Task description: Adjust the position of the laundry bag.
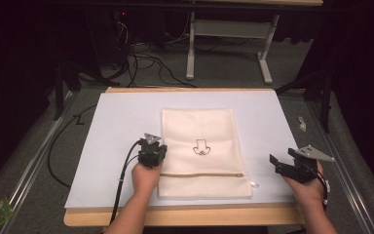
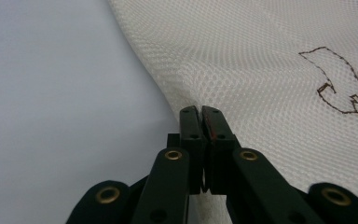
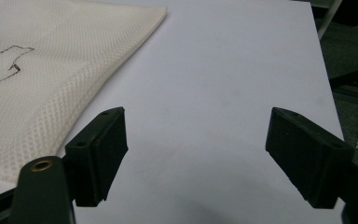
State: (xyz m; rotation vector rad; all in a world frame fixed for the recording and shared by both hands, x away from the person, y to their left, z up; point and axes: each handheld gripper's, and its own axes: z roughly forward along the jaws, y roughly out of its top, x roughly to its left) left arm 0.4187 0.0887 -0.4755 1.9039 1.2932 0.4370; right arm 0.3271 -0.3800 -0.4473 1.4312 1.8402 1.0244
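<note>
Your left tongs (image 2: 200, 114) sit clenched on the left edge of the cream mesh bag (image 2: 270, 60), the pads pinching a small fold of the netting so that it puckers up just ahead of the tips. Seen from above, those tongs (image 1: 152, 146) meet the bag (image 1: 202, 151) at its left border, a little above the zipper (image 1: 202, 174) that runs across its lower part. That bag lies flat near the middle of the white sheet (image 1: 121, 126) covering the table (image 1: 185, 217), with a small dark outline drawing (image 1: 201, 146) stitched at its centre. Your right tongs (image 3: 196, 154) stand released, jaws wide apart over bare white sheet, with nothing between them; the bag's right edge lies off to their left. From above, the right tongs (image 1: 278, 165) hover near the sheet's right border, apart from the bag.
</note>
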